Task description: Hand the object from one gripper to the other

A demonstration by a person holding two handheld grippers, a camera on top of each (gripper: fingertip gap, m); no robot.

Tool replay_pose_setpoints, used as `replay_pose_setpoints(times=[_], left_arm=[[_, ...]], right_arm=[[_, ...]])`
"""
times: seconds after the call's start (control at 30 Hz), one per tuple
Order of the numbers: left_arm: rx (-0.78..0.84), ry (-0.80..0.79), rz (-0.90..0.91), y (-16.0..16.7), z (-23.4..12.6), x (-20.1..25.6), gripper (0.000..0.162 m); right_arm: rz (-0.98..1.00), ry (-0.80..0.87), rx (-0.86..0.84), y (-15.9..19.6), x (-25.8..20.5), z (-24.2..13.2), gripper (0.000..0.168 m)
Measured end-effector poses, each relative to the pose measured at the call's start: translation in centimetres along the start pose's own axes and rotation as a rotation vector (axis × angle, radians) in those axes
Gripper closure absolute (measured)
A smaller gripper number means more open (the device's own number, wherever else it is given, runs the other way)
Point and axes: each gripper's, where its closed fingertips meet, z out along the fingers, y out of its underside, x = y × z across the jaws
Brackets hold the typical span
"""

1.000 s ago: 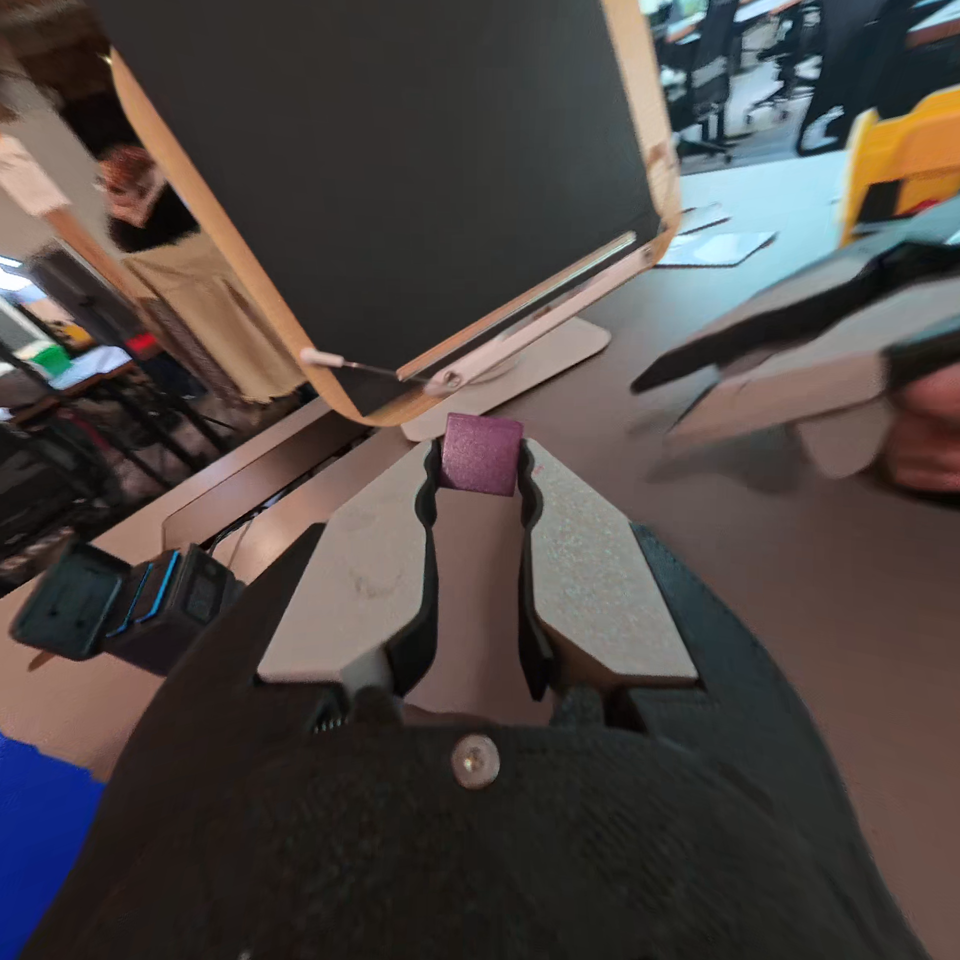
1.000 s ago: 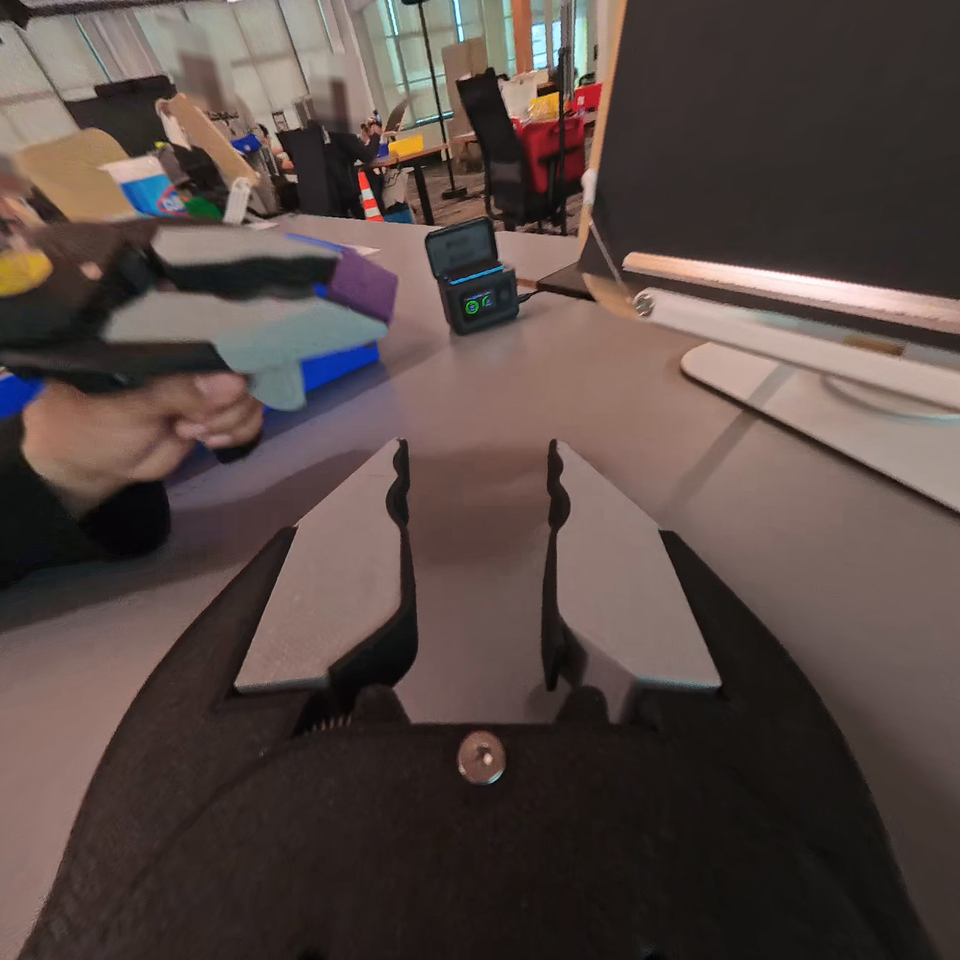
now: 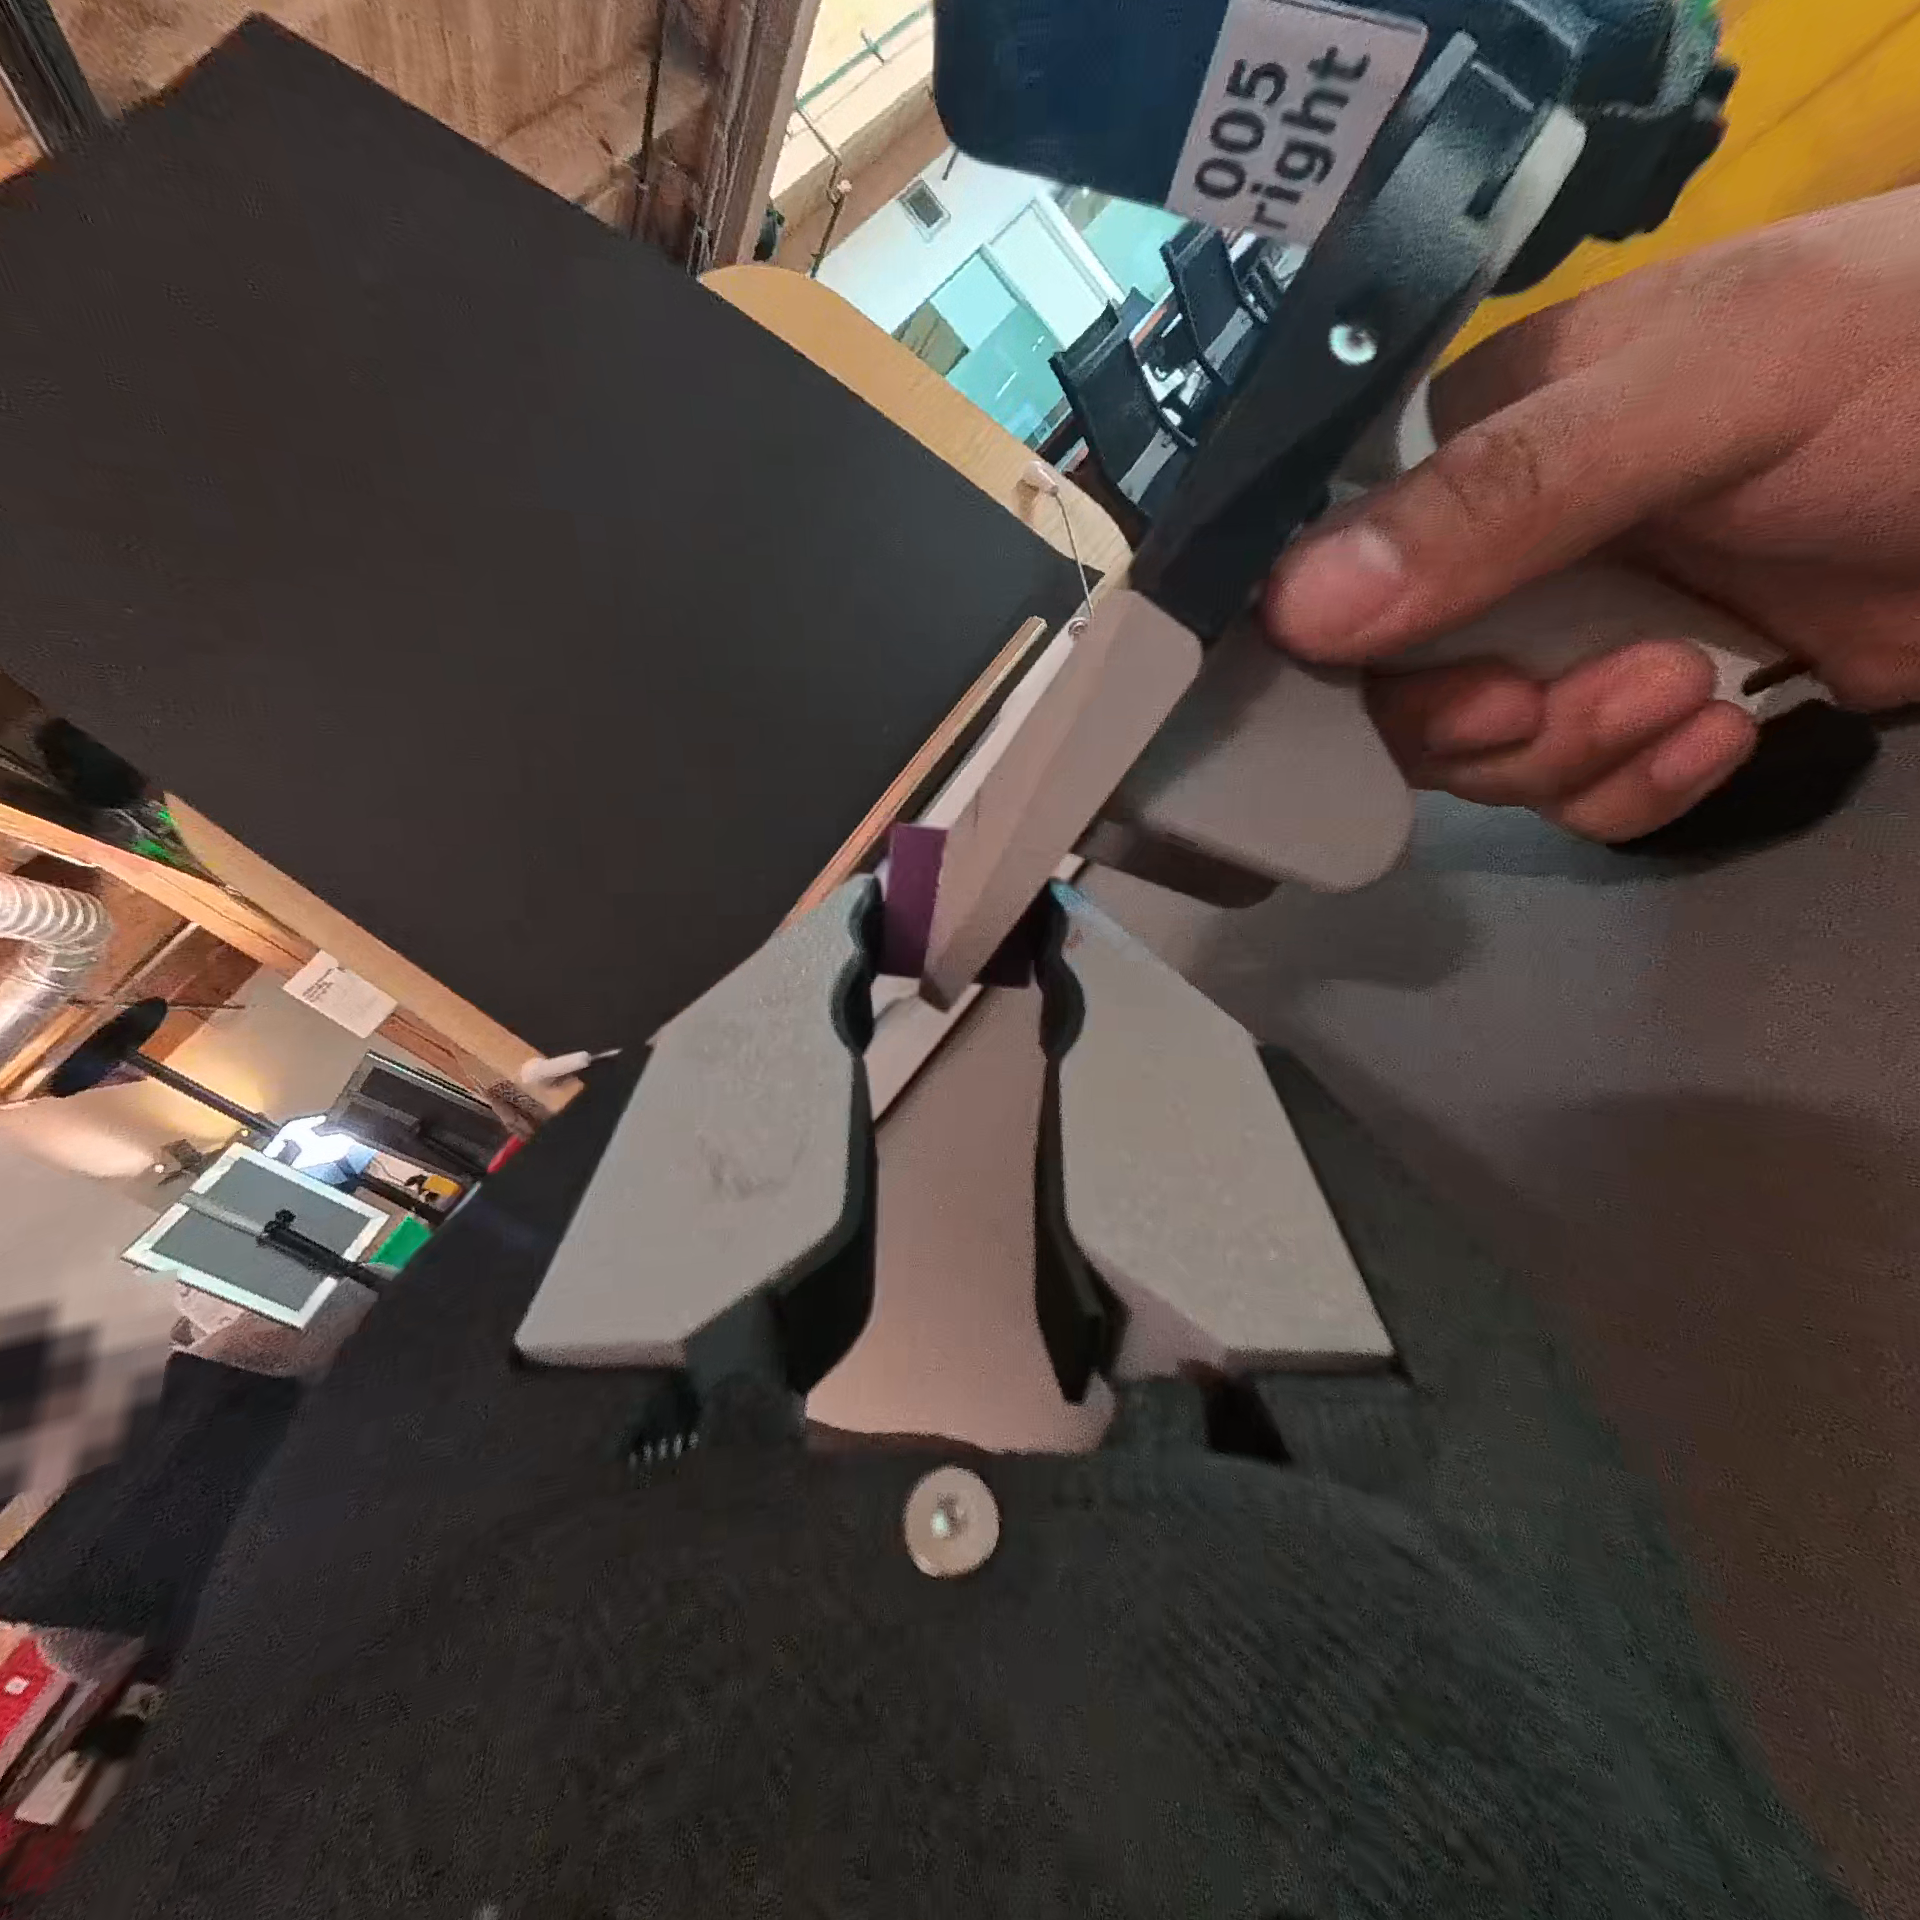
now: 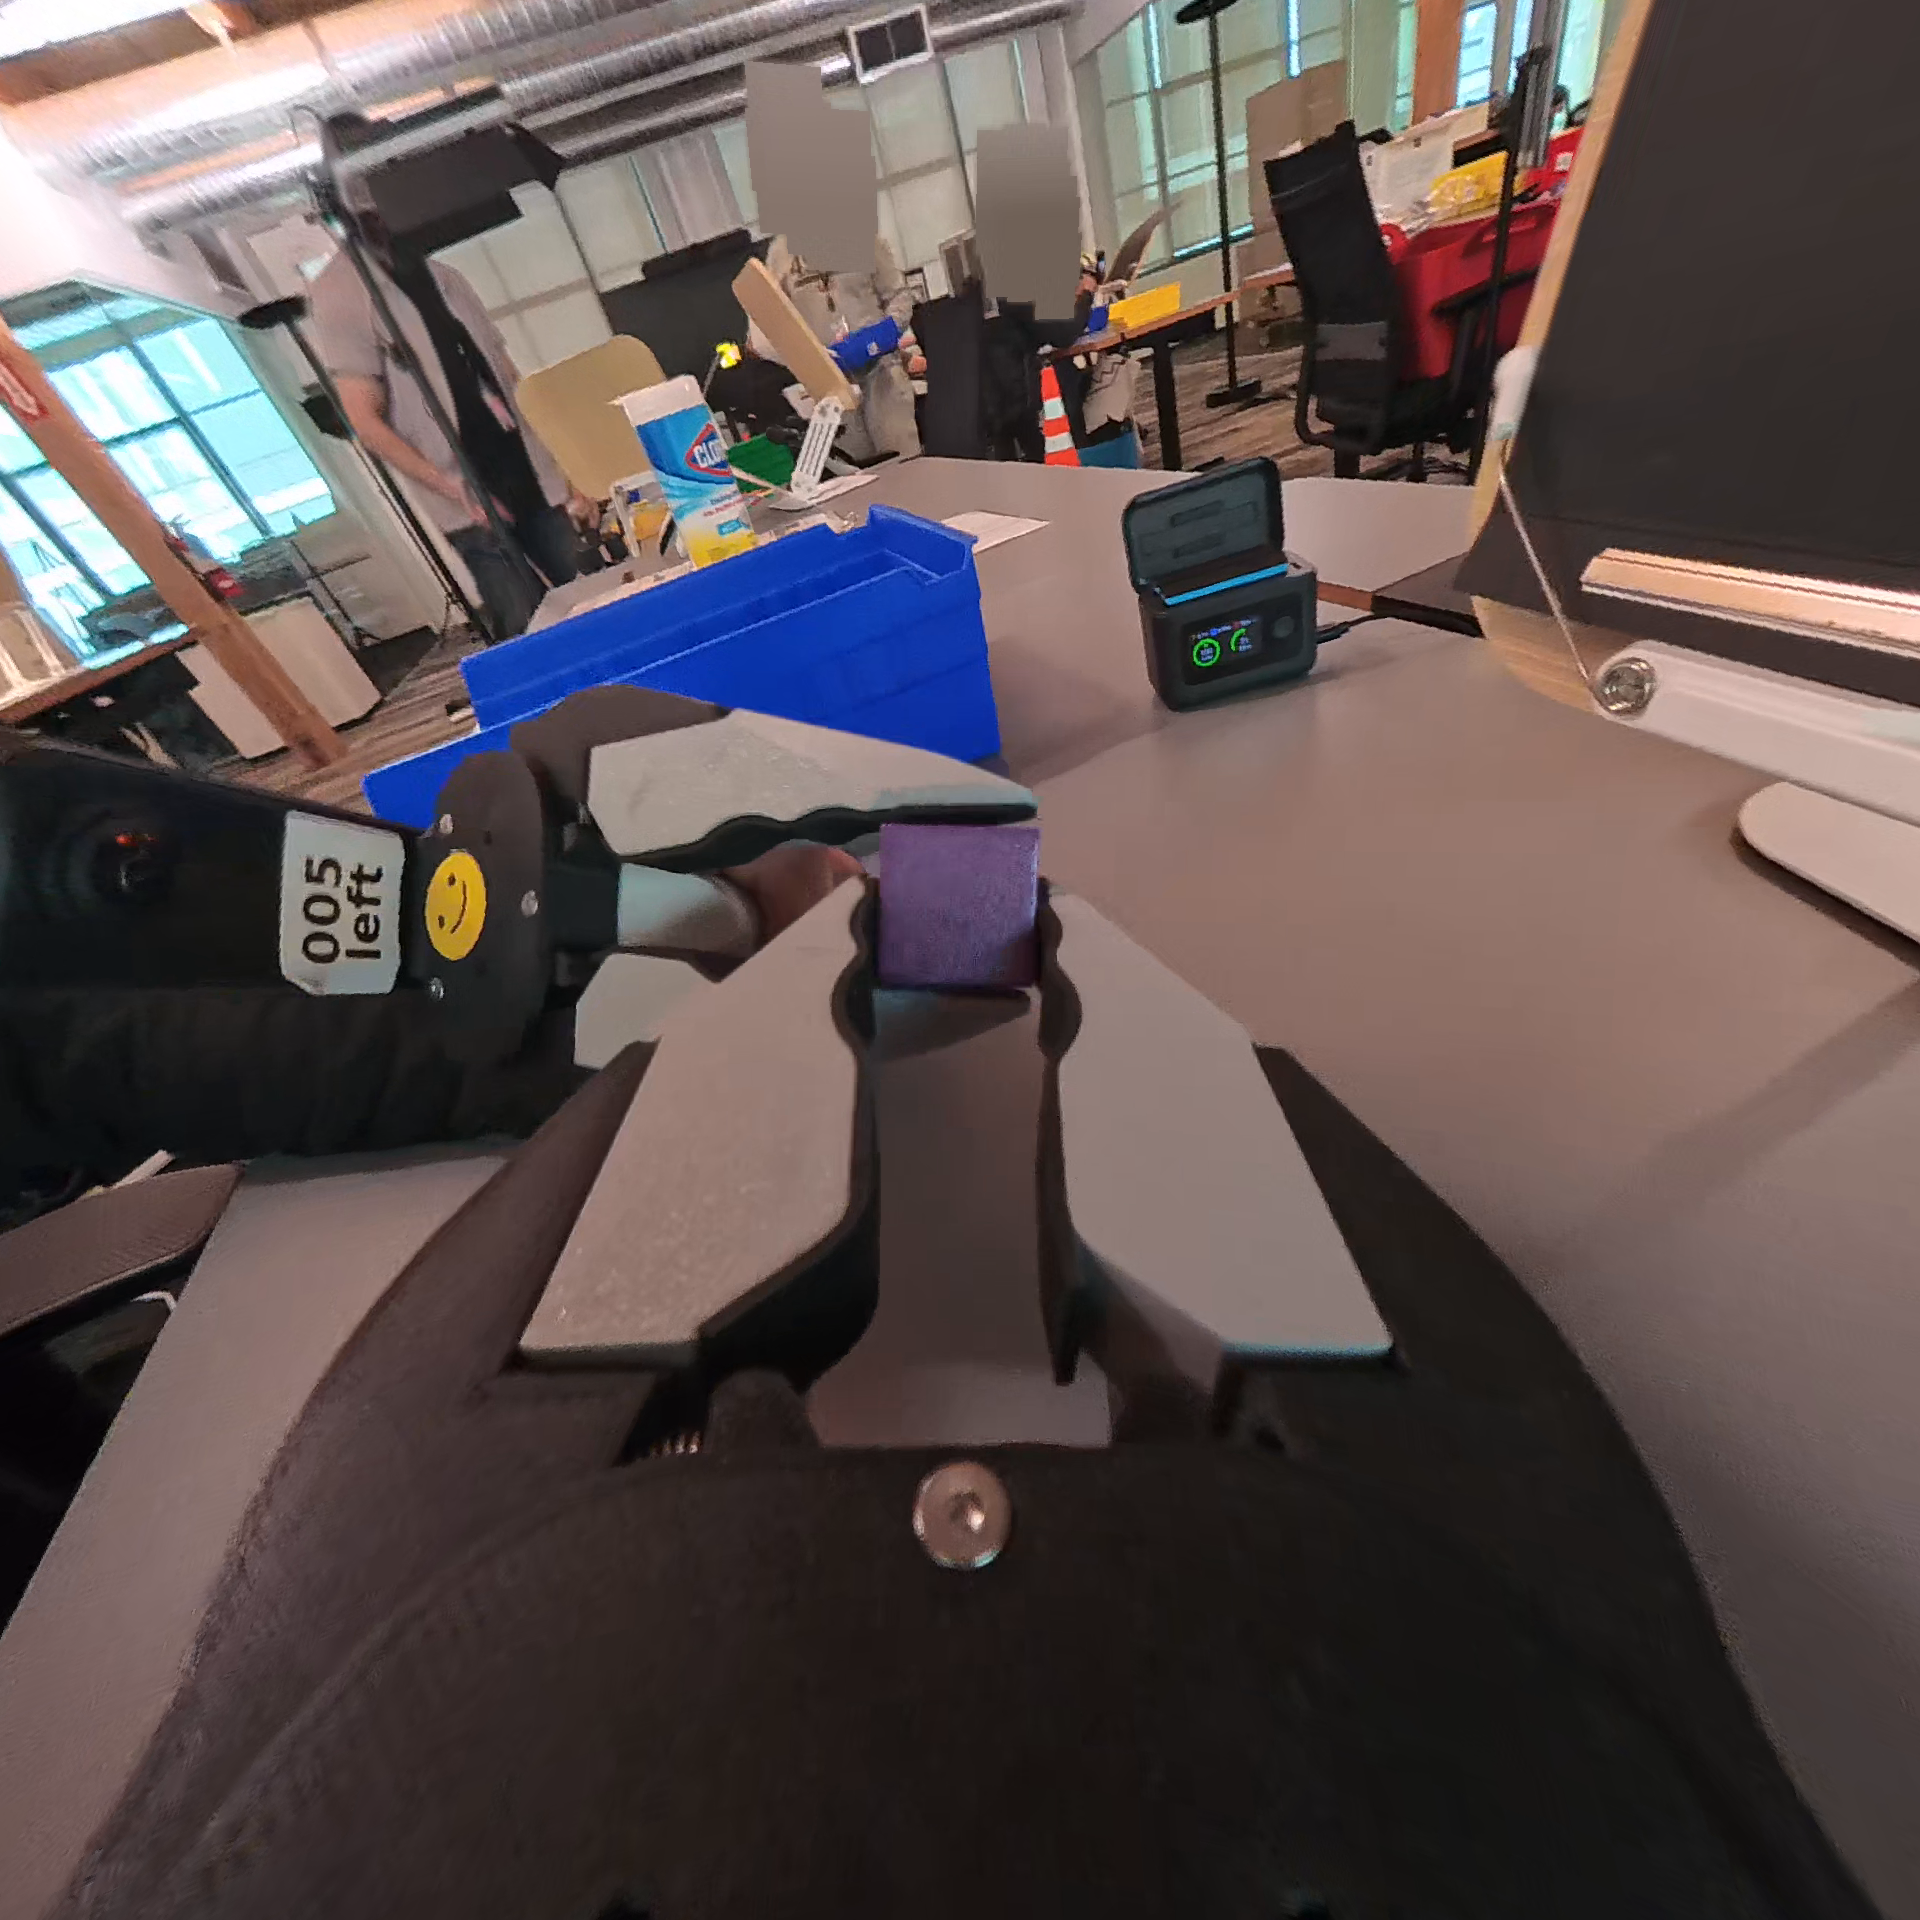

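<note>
A purple cube [image 4: 956,904] is held above the grey table [image 4: 1455,935], between both grippers. My right gripper [image 4: 954,920] is shut on its two sides. My left gripper comes in from the left in the right wrist view, and its upper finger [image 4: 810,774] lies on the cube's top. In the left wrist view my left gripper [image 3: 956,935] is shut on the cube [image 3: 912,914]. There, one finger [image 3: 1049,790] of the right gripper crosses in front and hides most of the cube. A hand [image 3: 1610,520] holds the right gripper.
A large black panel on a white stand [image 4: 1766,260] rises at the right, close behind the cube [image 3: 468,468]. A blue bin [image 4: 748,644] and a black open case with a lit screen [image 4: 1226,623] stand on the table beyond. A wipes canister [image 4: 696,468] and people are farther back. The grippers are tip to tip, or close to it.
The two grippers have come together. The right gripper, open and empty before, has closed on the cube that the left gripper holds. The left gripper has tilted upward.
</note>
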Motion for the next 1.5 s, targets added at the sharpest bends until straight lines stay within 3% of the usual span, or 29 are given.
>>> replay_pose_setpoints(times=[0.1,0.23,0.37,0.47,0.53,0.73,0.77,0.8,0.87,0.97,1.1,1.27,1.37,1.5], left_arm=[[-0.038,0.048,-0.072,1.0,0.3,0.6,0.136],[-0.044,0.090,-0.254,1.5,0.4,-0.3,0.131],[-0.001,0.137,-0.625,1.3,0.0,-2.0,0.138],[-0.011,0.323,-1.023,1.3,0.2,-1.2,0.128],[-0.023,0.404,-1.161,1.5,0.3,-0.8,0.122],[0.035,0.618,-1.334,0.1,-0.3,0.2,0.113],[0.042,0.631,-1.342,-0.1,-0.3,0.3,0.116],[0.061,0.646,-1.340,-0.3,-0.5,0.2,0.135],[0.080,0.631,-1.311,-0.5,-0.5,-0.1,0.138],[0.033,0.500,-1.094,0.7,-0.3,-0.8,0.138],[-0.101,0.175,-0.465,3.7,-0.5,-2.9,0.138],[-0.071,0.030,0.073,2.7,-1.6,-2.5,0.137],[0.050,-0.031,0.224,0.1,-2.5,-2.3,0.137],[0.132,-0.012,0.242,-1.4,-3.3,-1.7,0.137]], right_arm=[[-0.055,0.070,-0.065,0.6,1.0,-0.3,0.143],[-0.334,0.325,-0.118,0.0,3.3,-1.5,0.143],[-0.693,0.542,-0.211,-0.6,4.4,-2.9,0.143],[-0.863,0.546,-0.225,-0.7,3.2,-2.3,0.143],[-0.947,0.555,-0.233,-0.7,2.5,-1.9,0.143],[-1.076,0.535,-0.275,0.2,1.7,-1.0,0.143],[-1.081,0.516,-0.278,0.4,1.4,-0.7,0.143],[-1.087,0.498,-0.277,0.6,1.1,-0.4,0.143],[-1.092,0.493,-0.262,0.7,0.5,0.1,0.143],[-1.066,0.493,-0.270,1.0,0.7,0.3,0.139],[-0.822,0.370,-0.284,1.8,0.7,0.0,0.135],[-0.445,0.219,-0.173,0.5,-0.4,-0.5,0.127],[-0.273,0.159,-0.098,-0.3,-0.8,-0.3,0.120],[-0.060,0.005,-0.002,-1.3,-2.0,-0.5,0.119]])
